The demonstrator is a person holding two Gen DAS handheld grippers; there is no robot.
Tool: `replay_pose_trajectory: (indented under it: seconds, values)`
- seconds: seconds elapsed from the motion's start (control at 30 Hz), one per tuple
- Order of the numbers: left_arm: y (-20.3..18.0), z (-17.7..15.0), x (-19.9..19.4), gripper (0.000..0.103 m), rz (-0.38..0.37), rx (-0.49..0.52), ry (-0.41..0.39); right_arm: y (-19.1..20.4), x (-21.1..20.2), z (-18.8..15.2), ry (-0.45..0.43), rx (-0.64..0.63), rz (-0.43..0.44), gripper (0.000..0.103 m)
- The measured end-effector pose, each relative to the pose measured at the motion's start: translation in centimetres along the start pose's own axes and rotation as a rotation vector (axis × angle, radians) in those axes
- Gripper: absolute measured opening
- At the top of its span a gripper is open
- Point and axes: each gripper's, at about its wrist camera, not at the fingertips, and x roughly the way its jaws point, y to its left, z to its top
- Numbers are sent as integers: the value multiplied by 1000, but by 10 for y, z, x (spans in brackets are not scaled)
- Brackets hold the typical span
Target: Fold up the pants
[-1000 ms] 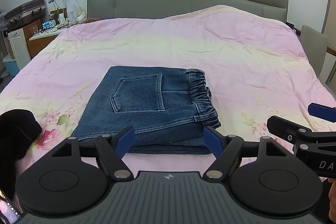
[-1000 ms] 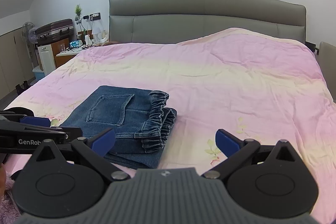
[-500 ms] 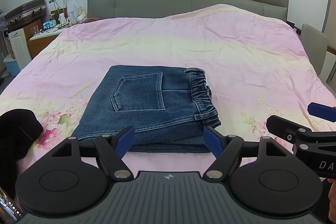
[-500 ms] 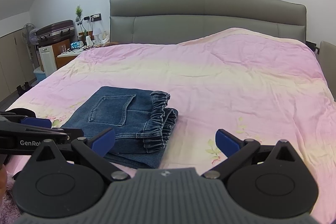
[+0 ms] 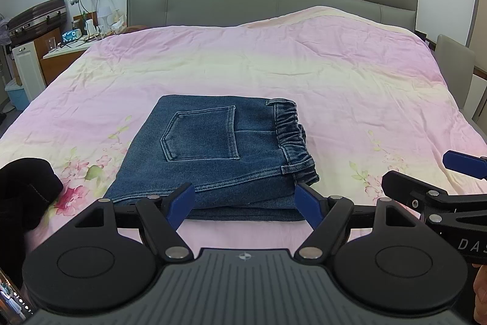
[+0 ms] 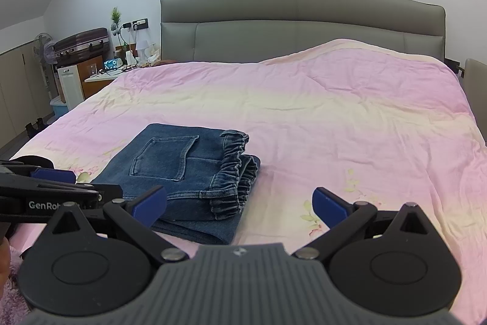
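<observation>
At the lower centre of the left wrist frame, the left tongs [image 5: 245, 203] sit level, released, blue tips spread just before the near edge of the folded pants [image 5: 219, 154]. Those pants lie mid-frame on the pink bed [image 5: 334, 75], pocket up, waistband to the right. The right tongs [image 6: 239, 204] are likewise released and empty, low centre in their own frame. Readable lettering: "GenRob" at that frame's left edge, "DAS" at the other's right edge. A suitcase [image 5: 36, 17] sits upper left.
</observation>
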Motion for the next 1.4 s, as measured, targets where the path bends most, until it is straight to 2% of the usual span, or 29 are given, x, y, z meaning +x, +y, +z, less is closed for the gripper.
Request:
replay_pose_trajectory:
  seconds: [1.4]
  values:
    - [2, 2, -3, 88, 0, 19, 2, 4, -7, 0, -11, -9, 9, 98]
